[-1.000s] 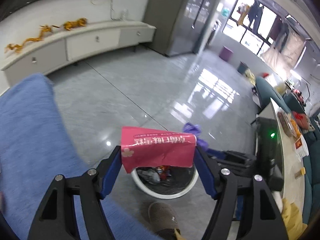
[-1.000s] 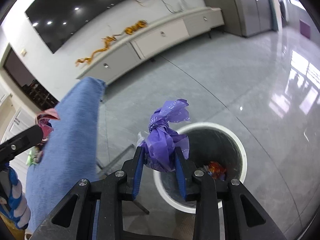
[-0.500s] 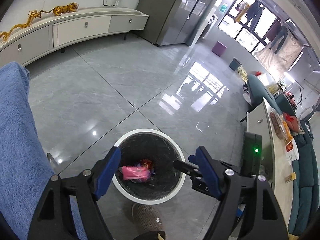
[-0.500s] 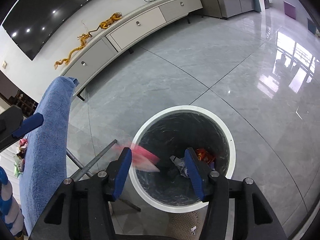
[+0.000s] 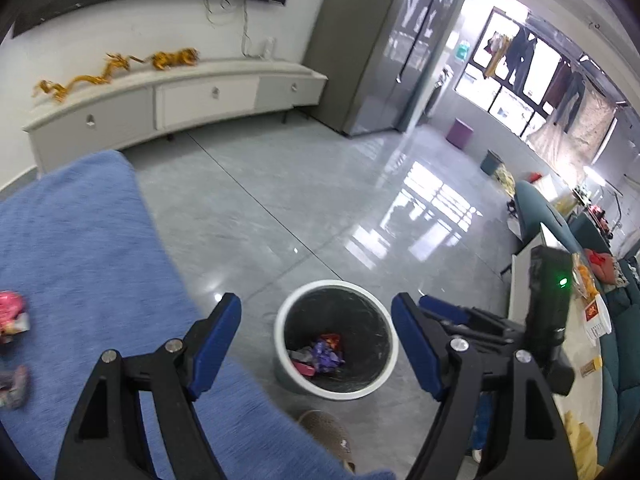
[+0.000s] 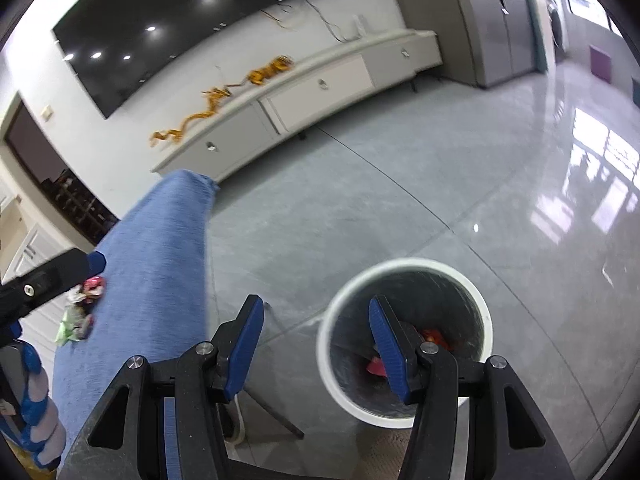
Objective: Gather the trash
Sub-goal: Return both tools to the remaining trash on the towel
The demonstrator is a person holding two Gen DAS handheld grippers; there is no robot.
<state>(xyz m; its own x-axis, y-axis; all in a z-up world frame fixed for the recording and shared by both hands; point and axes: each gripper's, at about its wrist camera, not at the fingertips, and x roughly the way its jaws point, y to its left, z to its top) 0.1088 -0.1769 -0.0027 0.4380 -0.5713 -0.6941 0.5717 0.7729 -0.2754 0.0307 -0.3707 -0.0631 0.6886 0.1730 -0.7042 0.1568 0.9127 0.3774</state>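
Two views – purple wrapper (image 5: 326, 356) in bin (image 5: 280, 320) from left, hidden from right

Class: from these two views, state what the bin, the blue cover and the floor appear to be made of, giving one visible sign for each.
Bin: probably white plastic, smooth rim, dark crinkly liner inside. Blue cover: woven fabric, matte, fuzzy texture. Floor: likely polished tile, glossy window reflections and straight joint lines.
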